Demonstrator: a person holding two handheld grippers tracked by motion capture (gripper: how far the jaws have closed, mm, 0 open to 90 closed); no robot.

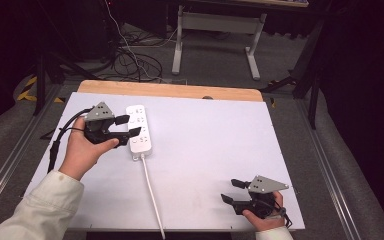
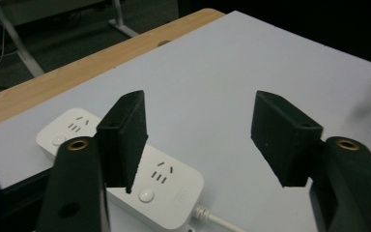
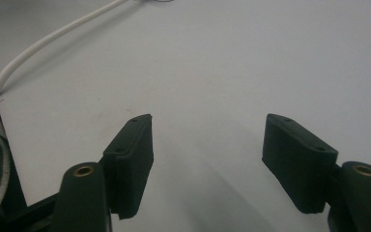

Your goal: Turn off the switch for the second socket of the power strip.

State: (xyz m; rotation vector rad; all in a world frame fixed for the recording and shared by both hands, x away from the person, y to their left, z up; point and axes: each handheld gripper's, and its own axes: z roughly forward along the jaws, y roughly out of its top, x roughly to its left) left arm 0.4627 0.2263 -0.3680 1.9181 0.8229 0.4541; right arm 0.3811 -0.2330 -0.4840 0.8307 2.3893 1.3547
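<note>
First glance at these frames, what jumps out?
The white power strip on the pale table, far left, its cord running off the near edge. The left gripper sits open right beside it; the right gripper is open over bare table at the near right.

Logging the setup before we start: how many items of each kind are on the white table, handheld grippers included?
Power strip with white cord: 1
Grippers: 2, the left gripper at the strip, the right gripper near the table's front edge, both open
Total: 3
</note>
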